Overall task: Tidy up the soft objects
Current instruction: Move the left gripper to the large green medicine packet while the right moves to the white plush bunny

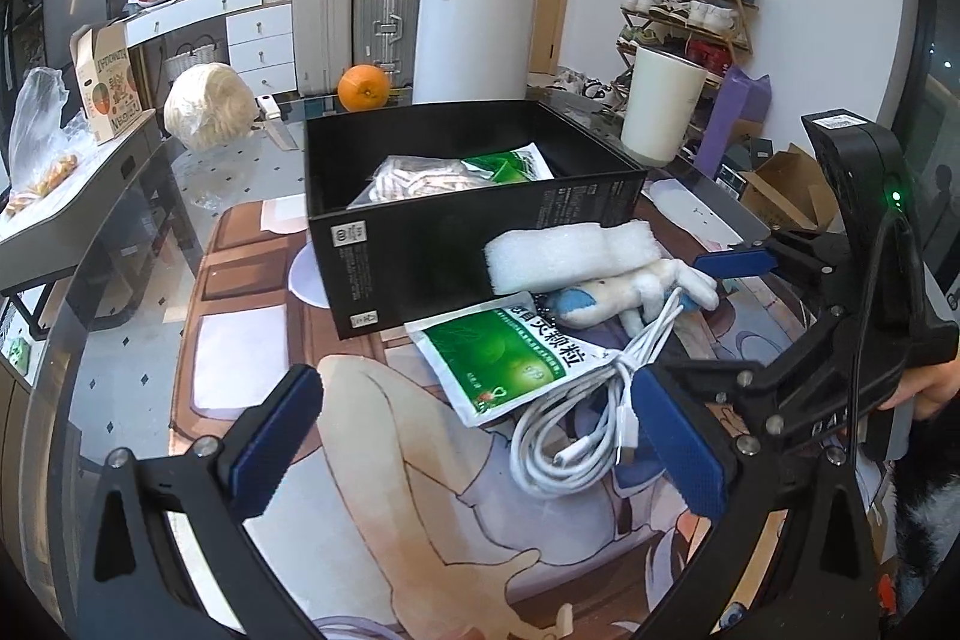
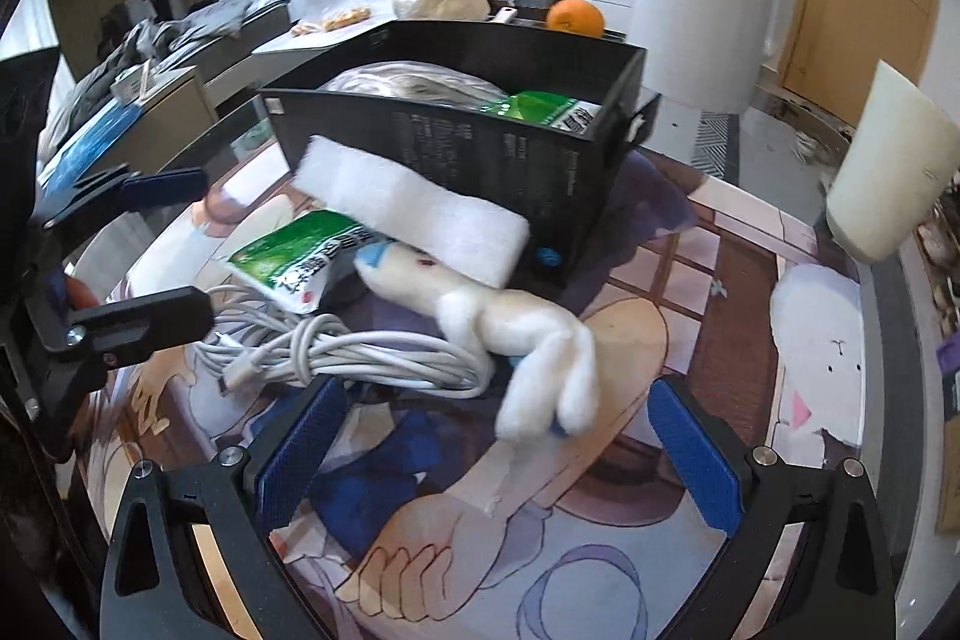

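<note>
The plush rabbit (image 2: 516, 322) looked light and squashy; our right gripper (image 2: 498, 451), jaws spread empty, perhaps should pinch its body at twelve o'clock.

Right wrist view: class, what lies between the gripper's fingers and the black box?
The plush toy lies nearest, then the white foam block against the black box.

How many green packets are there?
2. One green packet lies inside the black box, beside a clear bag. The other green packet lies on the mat in front of the box, under the white cable. More may be hidden inside.
</note>
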Demonstrator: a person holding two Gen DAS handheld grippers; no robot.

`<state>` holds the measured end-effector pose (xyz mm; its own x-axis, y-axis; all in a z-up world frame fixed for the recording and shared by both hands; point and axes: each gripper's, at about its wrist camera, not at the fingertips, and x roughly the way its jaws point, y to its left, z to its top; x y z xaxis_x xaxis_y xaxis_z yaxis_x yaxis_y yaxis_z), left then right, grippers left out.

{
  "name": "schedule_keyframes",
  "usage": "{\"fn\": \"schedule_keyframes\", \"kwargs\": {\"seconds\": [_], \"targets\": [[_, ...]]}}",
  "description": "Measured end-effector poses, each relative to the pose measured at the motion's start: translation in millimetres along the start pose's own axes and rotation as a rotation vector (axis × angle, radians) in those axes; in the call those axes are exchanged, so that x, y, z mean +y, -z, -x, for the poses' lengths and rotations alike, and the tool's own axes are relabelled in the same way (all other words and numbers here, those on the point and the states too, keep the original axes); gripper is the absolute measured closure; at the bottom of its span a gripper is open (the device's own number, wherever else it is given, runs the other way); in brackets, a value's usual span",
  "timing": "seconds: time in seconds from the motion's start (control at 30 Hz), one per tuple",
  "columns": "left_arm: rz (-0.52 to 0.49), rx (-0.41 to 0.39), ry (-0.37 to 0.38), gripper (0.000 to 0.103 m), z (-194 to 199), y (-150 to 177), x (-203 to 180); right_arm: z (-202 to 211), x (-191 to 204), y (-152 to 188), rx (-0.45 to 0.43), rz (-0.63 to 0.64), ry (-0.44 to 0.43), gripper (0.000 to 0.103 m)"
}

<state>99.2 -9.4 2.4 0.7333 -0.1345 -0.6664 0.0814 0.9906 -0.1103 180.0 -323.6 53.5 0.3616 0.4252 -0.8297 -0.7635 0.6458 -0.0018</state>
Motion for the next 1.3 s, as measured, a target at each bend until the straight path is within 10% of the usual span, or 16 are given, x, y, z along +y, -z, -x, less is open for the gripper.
{"fn": "schedule_keyframes", "kwargs": {"seconds": [1.3], "targets": [[0.095,0.179,-0.068,0.001,-55.5,-10.6,6.6,25.5,-34.1,-2.5,-0.082,-0.127,0.026,0.001]]}}
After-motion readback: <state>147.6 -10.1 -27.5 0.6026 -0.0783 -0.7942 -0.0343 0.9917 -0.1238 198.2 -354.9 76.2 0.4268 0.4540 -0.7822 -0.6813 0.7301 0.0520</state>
